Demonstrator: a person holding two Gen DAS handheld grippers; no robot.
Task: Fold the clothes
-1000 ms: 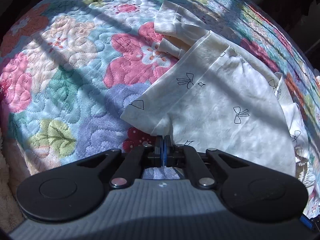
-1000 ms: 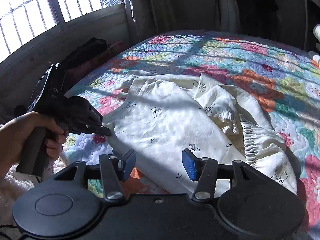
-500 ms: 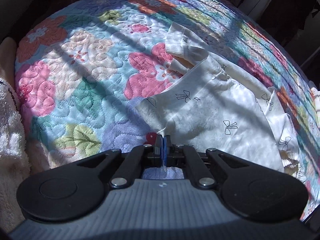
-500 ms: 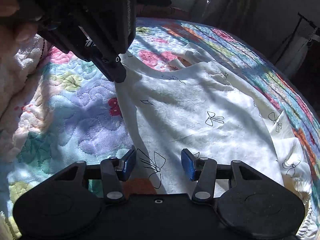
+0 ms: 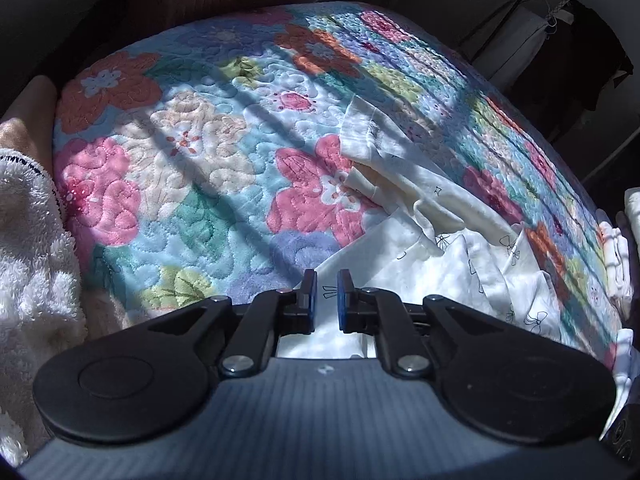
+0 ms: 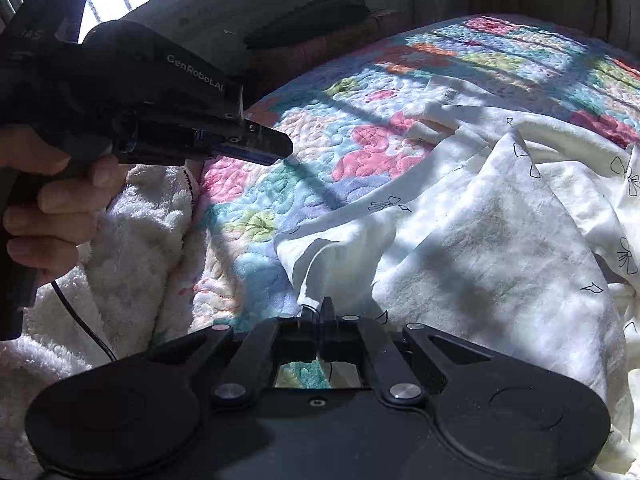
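One bed with a floral quilt (image 5: 192,184) fills both views; everything below is placed against it. Cream garment with bow print (image 6: 480,240) lies crumpled on the quilt's near right part, one sleeve (image 5: 368,140) stretched toward the quilt's middle. White fluffy blanket (image 6: 136,240) bunched at the quilt's near left edge. Dark bundle (image 6: 308,16) on a ledge past the quilt's far edge, below the window. Clothes rack (image 5: 532,12) stands beyond the quilt's far right side. Left half of the quilt is bare, room there. Left tongs (image 5: 324,298) slightly spread, over the garment's near hem, gripping nothing; in the right wrist view they sit above the blanket, a hand (image 6: 52,208) on the handle. Right tongs (image 6: 318,312) pressed together, pinching the garment's near left corner, cloth pulled up into a ridge off the quilt.
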